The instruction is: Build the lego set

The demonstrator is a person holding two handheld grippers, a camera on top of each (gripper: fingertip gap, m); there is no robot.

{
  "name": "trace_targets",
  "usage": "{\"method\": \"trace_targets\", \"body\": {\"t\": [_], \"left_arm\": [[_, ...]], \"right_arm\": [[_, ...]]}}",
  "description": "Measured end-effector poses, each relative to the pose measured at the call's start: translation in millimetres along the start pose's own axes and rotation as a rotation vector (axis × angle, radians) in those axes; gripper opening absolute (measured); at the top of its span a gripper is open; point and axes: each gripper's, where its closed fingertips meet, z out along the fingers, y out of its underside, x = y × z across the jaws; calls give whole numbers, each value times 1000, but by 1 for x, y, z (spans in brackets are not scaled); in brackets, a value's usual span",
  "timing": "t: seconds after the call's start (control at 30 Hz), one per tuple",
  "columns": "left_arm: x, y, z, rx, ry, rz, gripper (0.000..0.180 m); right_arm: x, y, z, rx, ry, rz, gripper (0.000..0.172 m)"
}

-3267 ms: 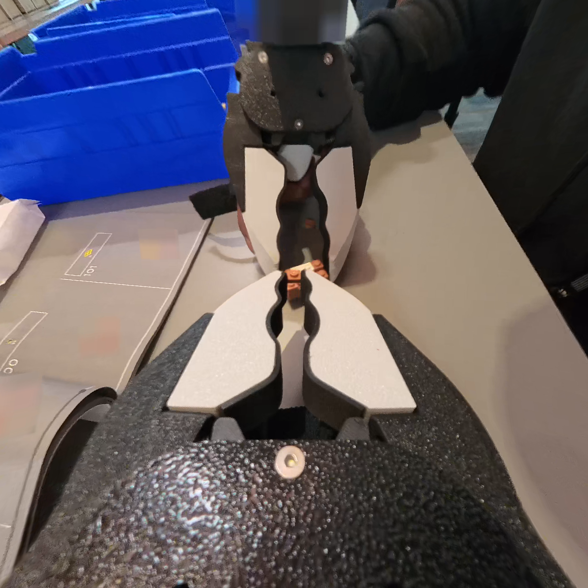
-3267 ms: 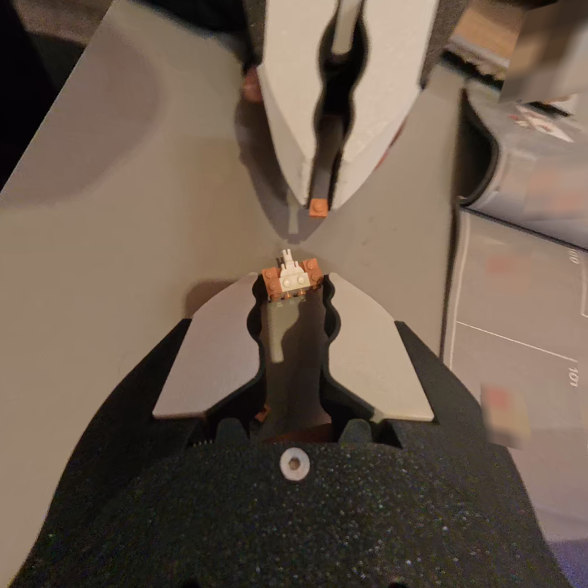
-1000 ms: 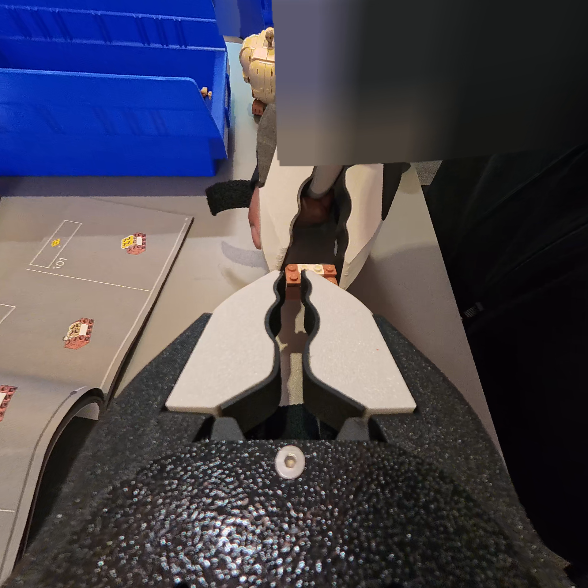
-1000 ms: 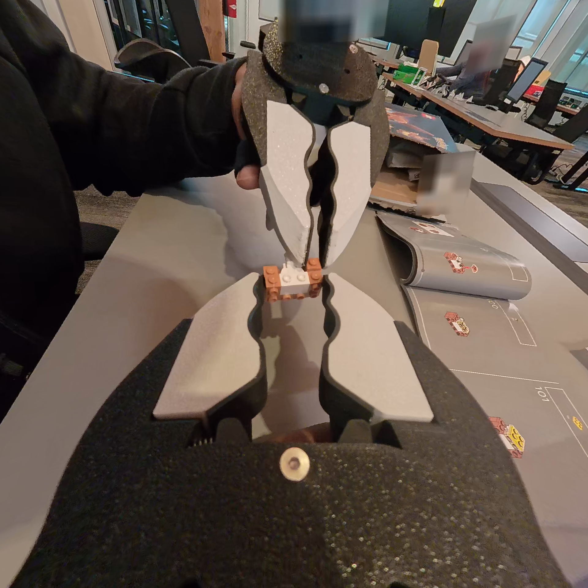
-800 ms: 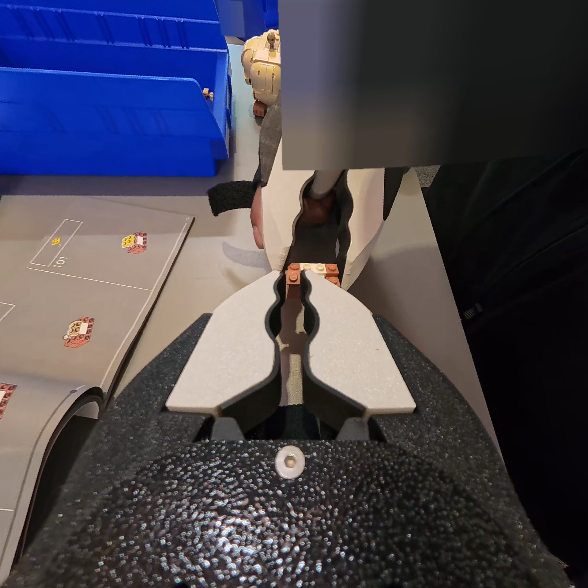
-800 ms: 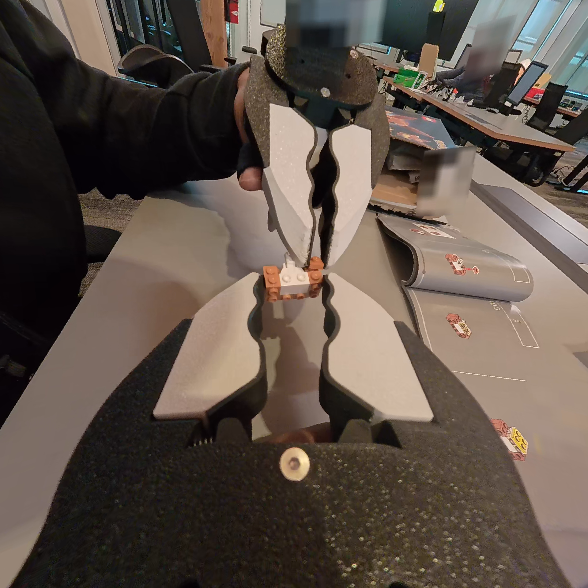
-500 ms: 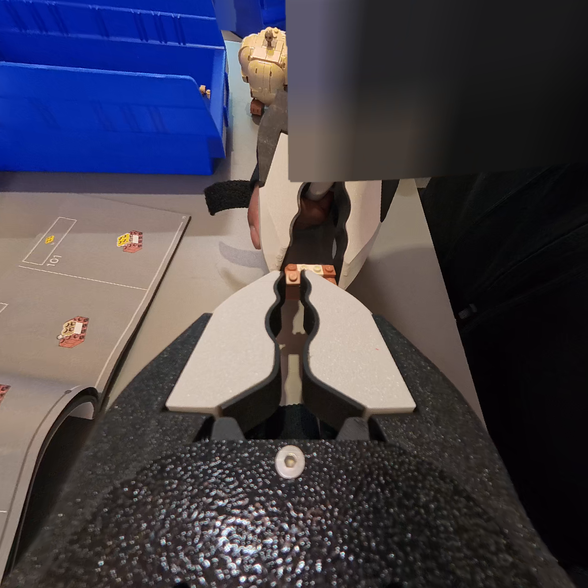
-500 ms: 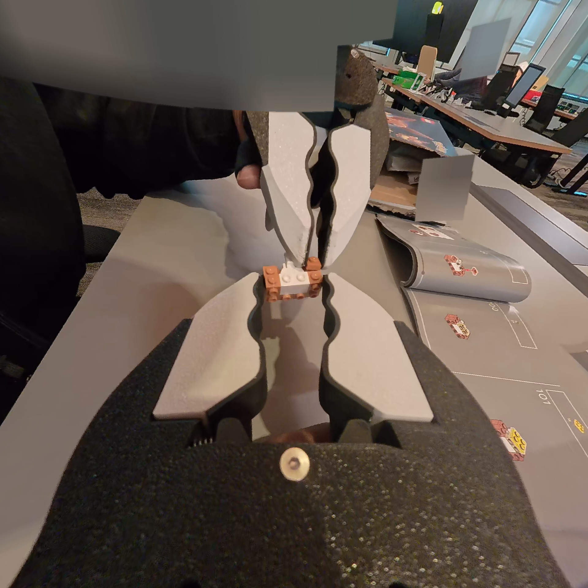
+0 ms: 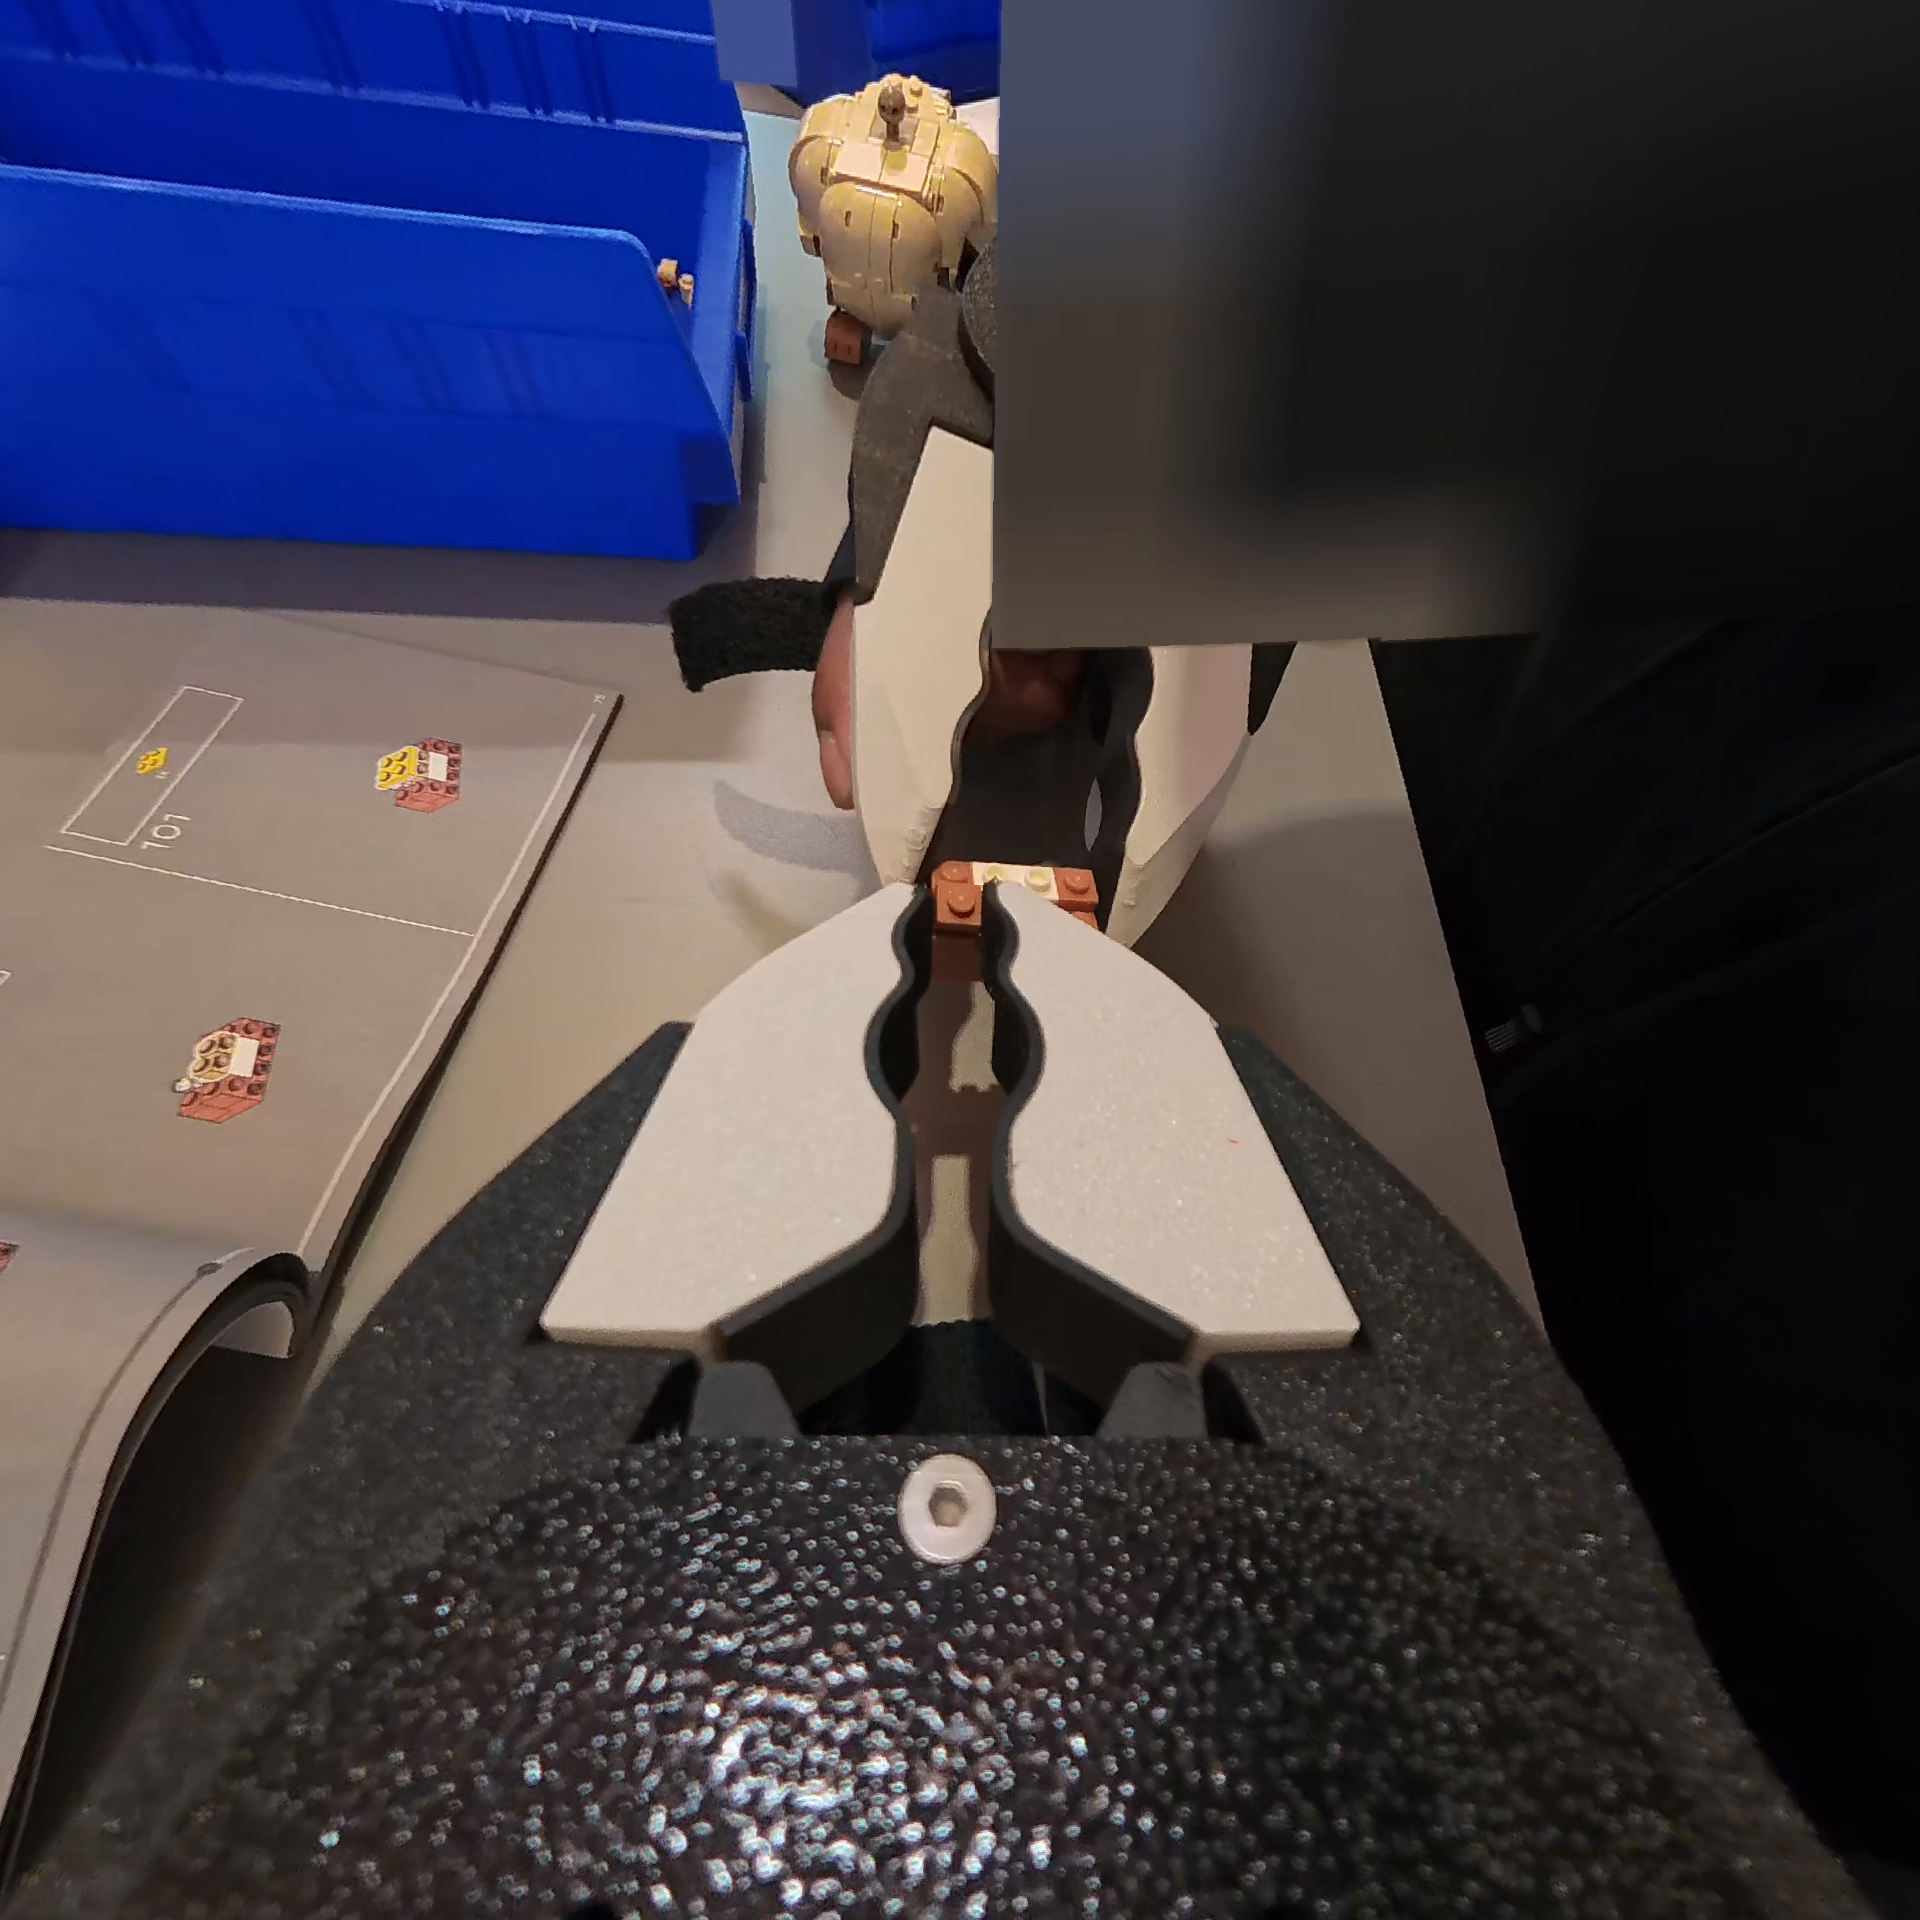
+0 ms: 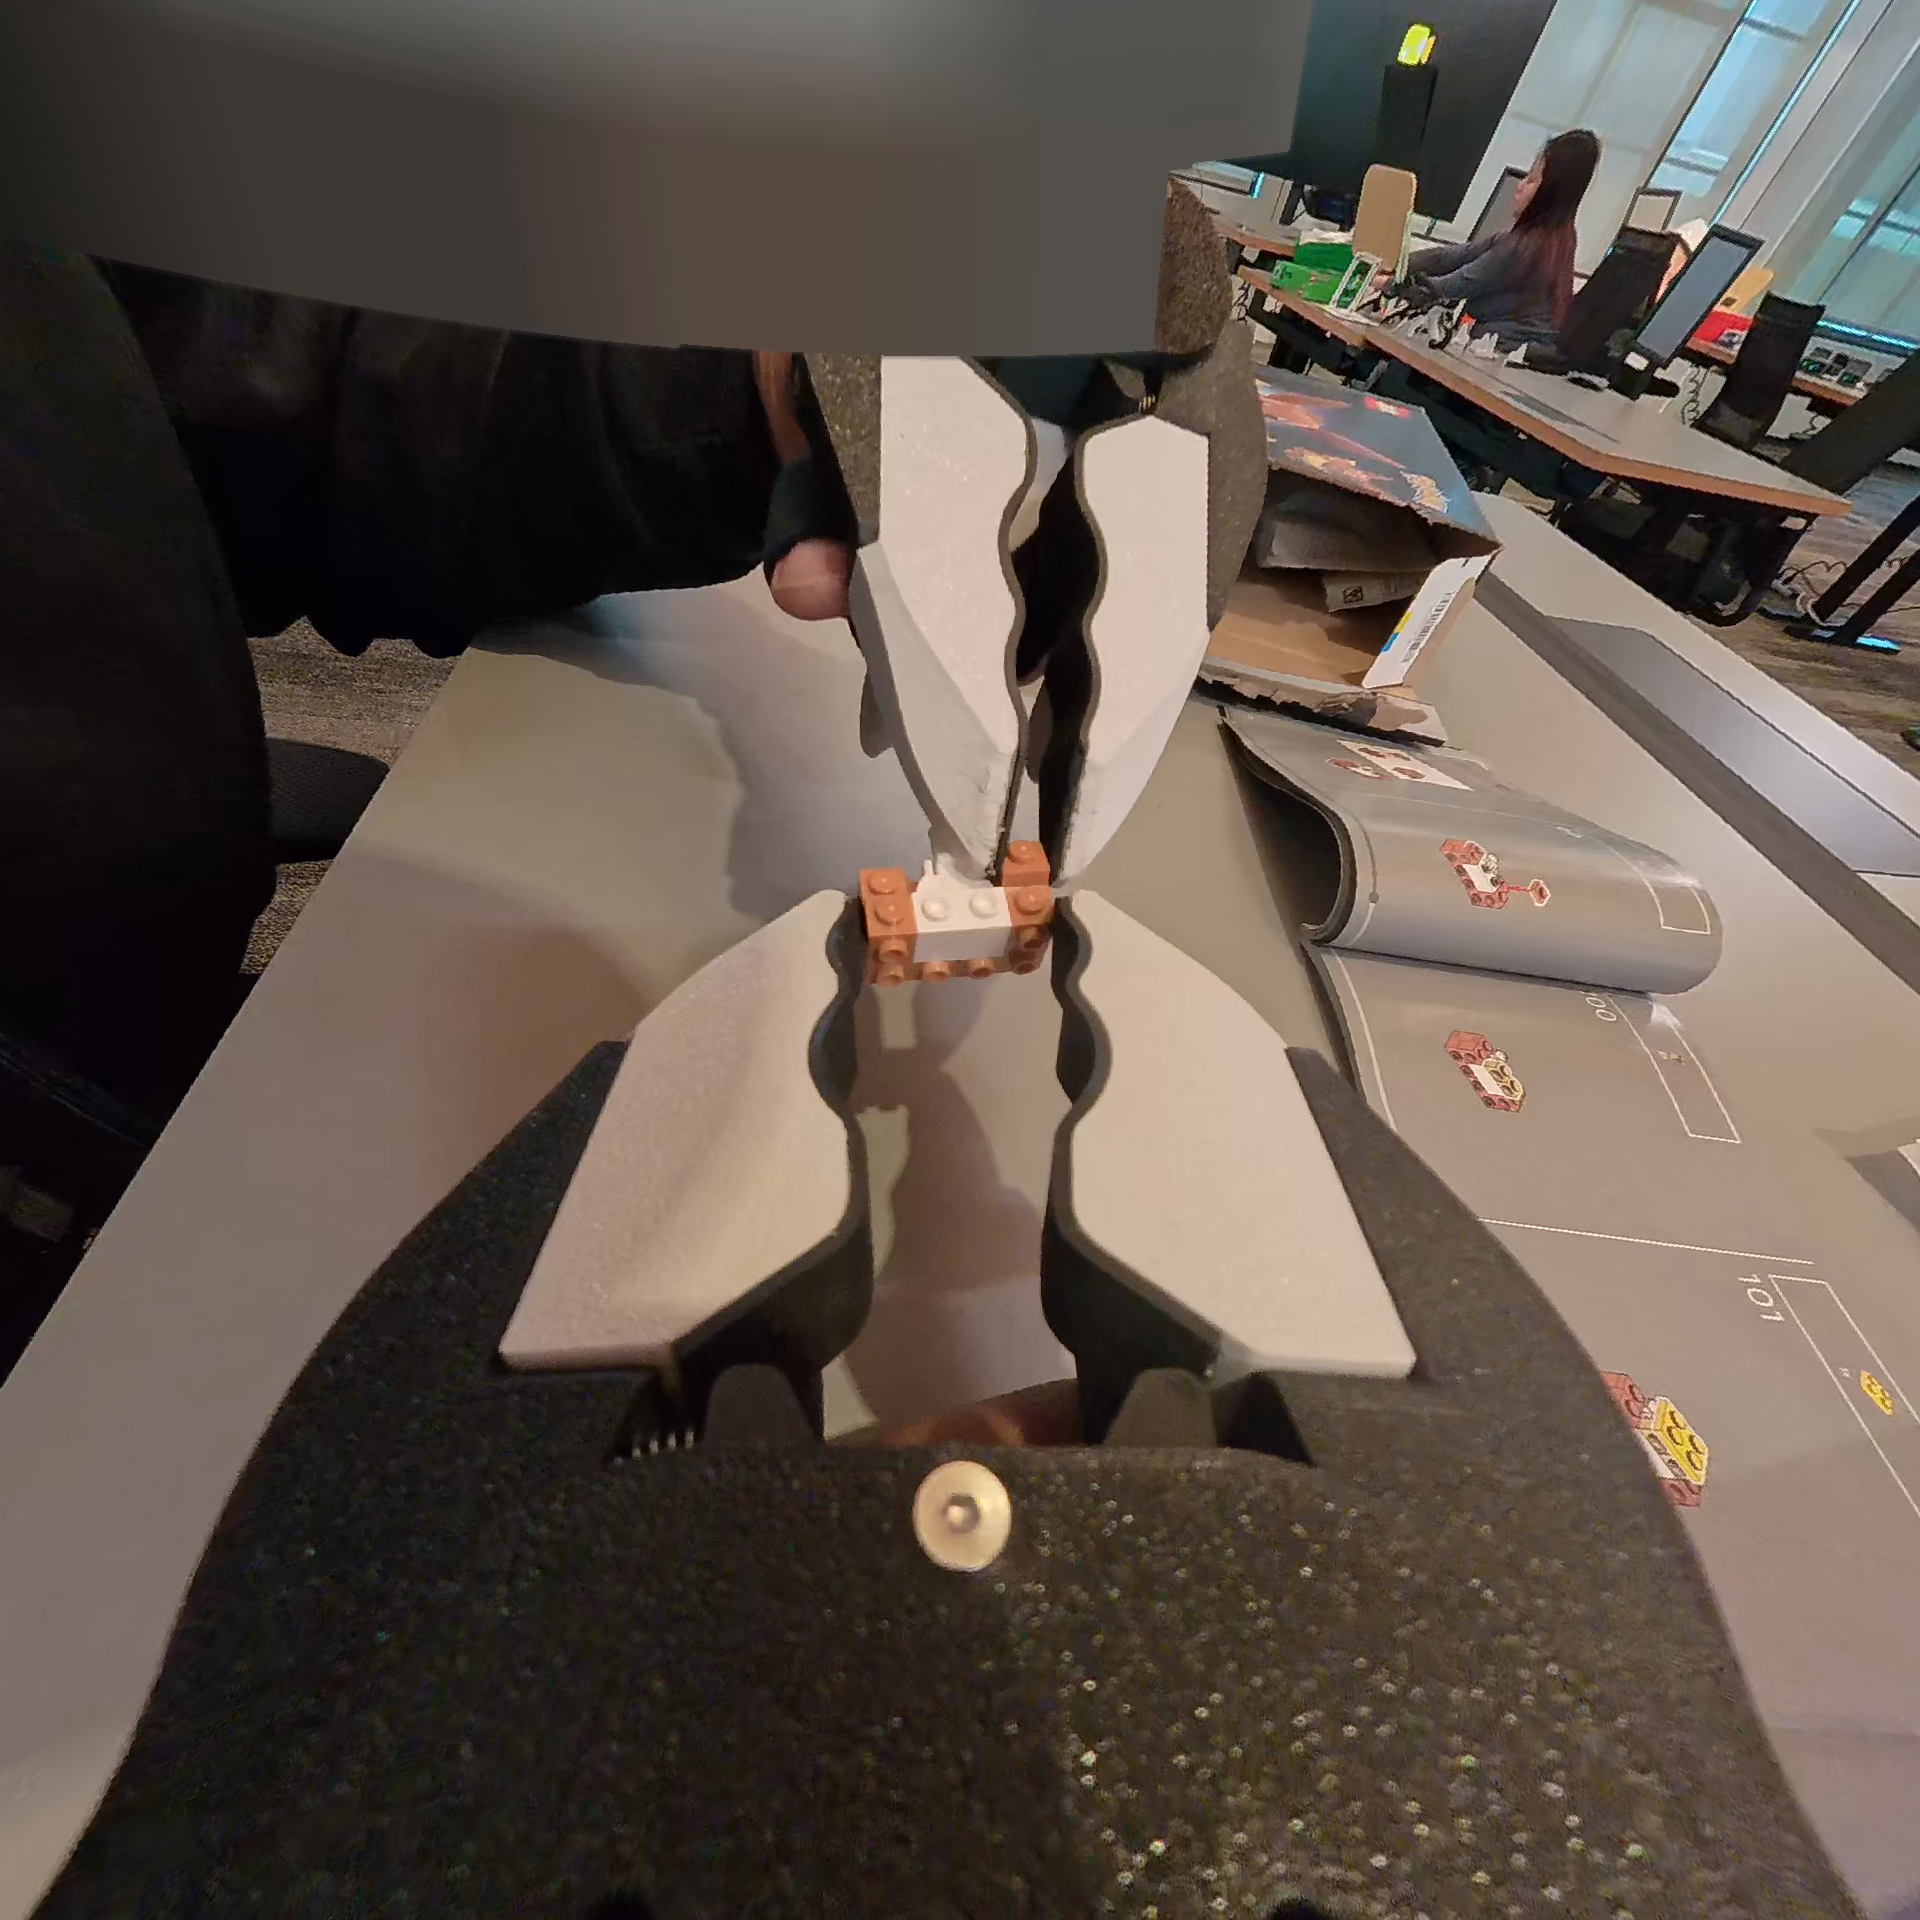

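Brick assembly [image 10: 956,925], brown and white, hangs above the desk [image 10: 582,831] crosswise between the right gripper's [image 10: 951,925] half-open fingers, which clamp its ends, while the left gripper's [image 9: 961,904] nearly closed fingers pinch a small brown brick [image 9: 958,914] onto one end.

Grey patches hide upper part of each far hand-held gripper [image 9: 1023,831]; blue bins [image 9: 364,312] cut off at edge.

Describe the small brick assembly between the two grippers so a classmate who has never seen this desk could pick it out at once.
Start at the grey table, where the two grippers meet tip to tip above it. The right gripper clamps a small brick assembly. Unlike the tan model by the blue bins, it is brown with a white middle.
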Motion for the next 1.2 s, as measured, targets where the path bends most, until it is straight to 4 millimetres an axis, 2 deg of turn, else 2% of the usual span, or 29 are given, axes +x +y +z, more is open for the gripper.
{"method": "trace_targets", "body": {"t": [0.93, 1.2], "left_arm": [[3, 0, -1, -9, 18, -74, 9], [4, -7, -3, 32, 24, -52, 15]], "right_arm": [[0, -1, 0, 11, 2, -1, 34], [0, -2, -1, 20, -4, 18, 34]]}}
